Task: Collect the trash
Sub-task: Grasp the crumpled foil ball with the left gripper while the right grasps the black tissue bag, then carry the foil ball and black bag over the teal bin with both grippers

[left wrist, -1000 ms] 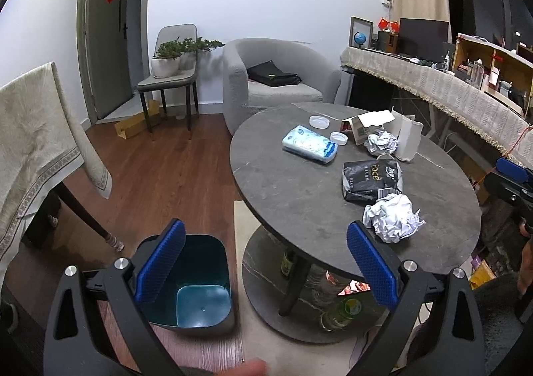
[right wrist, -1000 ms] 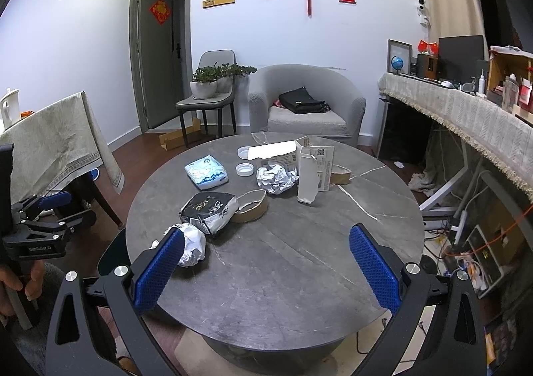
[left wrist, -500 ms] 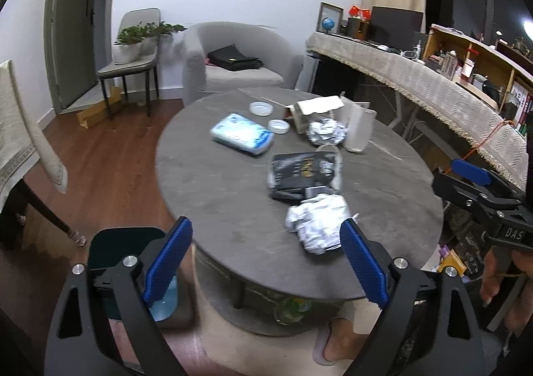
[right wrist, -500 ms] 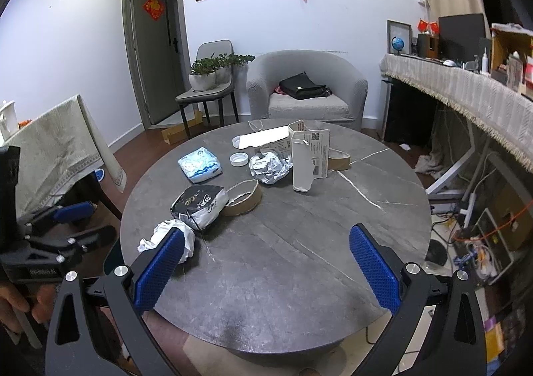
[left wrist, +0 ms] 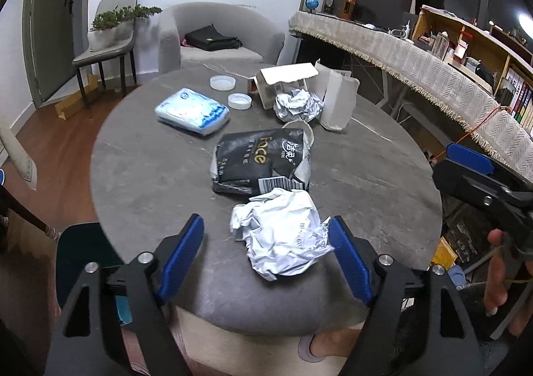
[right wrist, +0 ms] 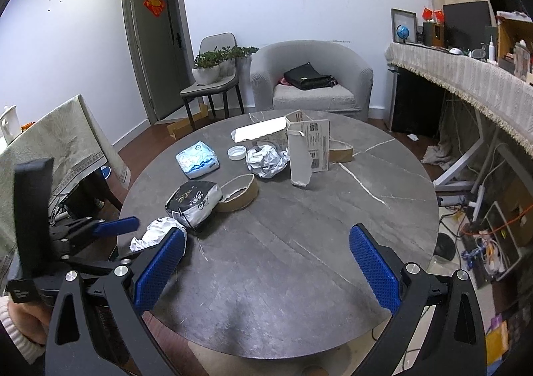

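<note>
**Left claw closing around the near paper wad**

The left gripper point(left wrist: 266, 256) straddles the paper wad point(left wrist: 279, 236), low centre of its frame at the table's point(left wrist: 150, 176) near edge. Its jaws have just been closing; the right pad looks to be just touching the paper, the left pad is apart from it, so no grip yet. Next, I judge: finish the squeeze, lift, carry to the bin point(left wrist: 83, 249) at lower left. The right gripper point(right wrist: 266, 262) hangs apart, empty.

Counted: two wads, two lids, one black pack, one blue pack.
</note>
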